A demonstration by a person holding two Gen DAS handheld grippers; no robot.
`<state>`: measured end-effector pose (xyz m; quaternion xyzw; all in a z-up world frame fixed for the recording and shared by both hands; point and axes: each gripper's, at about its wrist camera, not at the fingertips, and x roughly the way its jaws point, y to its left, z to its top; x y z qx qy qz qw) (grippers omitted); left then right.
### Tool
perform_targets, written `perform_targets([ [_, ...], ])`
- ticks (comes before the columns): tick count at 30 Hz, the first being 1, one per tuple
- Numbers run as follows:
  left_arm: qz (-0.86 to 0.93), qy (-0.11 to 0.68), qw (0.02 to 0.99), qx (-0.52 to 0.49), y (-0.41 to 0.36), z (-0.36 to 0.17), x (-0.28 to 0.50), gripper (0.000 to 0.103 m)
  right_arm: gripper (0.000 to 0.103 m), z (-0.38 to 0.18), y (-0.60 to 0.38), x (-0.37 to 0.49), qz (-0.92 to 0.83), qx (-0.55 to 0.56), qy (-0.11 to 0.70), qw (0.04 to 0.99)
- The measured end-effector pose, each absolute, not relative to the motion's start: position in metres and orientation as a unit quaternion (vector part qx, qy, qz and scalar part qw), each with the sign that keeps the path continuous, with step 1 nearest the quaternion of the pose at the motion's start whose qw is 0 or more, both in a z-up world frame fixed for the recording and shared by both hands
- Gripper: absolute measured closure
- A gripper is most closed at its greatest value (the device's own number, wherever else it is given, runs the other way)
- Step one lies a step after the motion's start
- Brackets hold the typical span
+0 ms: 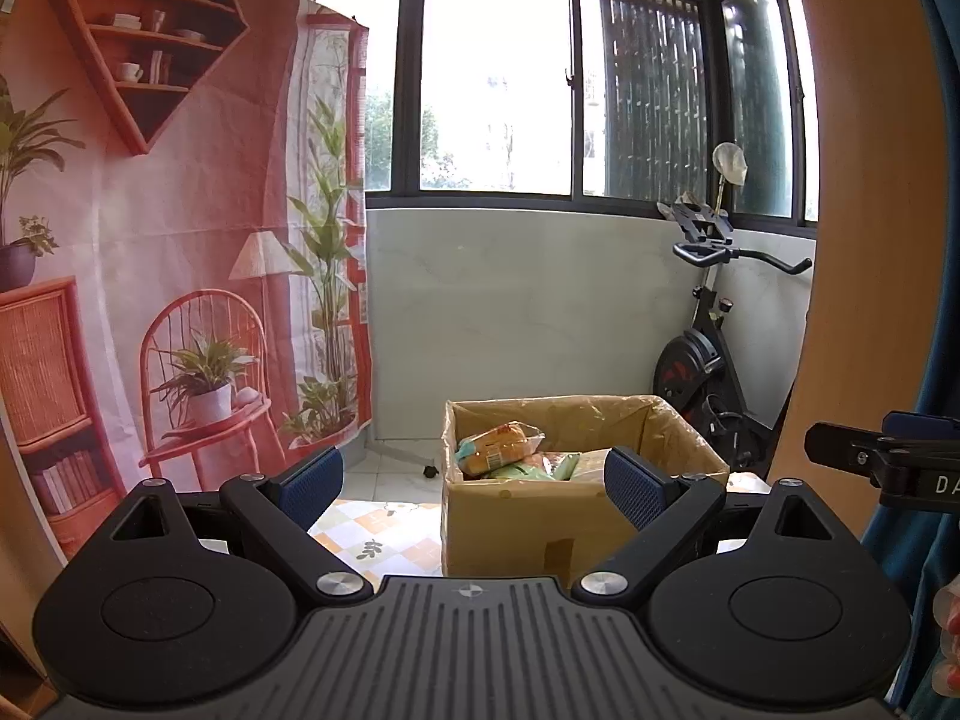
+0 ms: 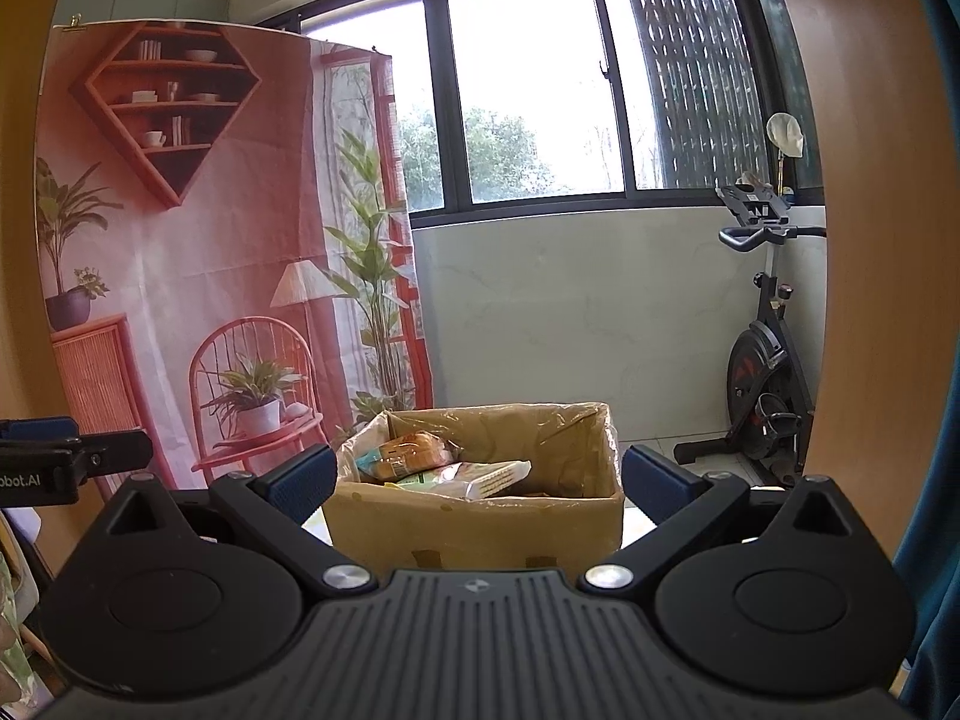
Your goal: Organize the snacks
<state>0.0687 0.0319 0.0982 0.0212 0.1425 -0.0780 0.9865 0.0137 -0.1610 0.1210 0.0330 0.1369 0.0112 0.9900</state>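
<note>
1. At twelve o'clock from both grippers, on the tiled floor, stands the cardboard box point(image 2: 474, 516): stiff-walled, plastic-lined, probably light; best handled by its rim.
2. Inside it, at the box's nine o'clock, lies a bagged bread loaf point(image 2: 414, 450): soft, crushable, slippery film; take it gently across the middle.
3. Beside it, toward three o'clock, a flat pale packet point(image 2: 486, 477) looks firmer; pinch its short edge.
4. The left gripper point(image 1: 474, 483) and right gripper point(image 2: 477, 477) both have their fingers spread wide, holding nothing.
5. Readable writing: "obot.AI" and "DA" on the grippers; packet labels are illegible.
</note>
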Motion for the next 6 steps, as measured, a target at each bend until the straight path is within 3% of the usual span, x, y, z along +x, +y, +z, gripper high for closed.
perform_targets([
  [6,-0.081,0.142,0.986,0.018,0.0349,0.0974,0.0693,0.007,0.000,0.1203,-0.1608,0.0163,0.010,0.033,0.141,0.989],
])
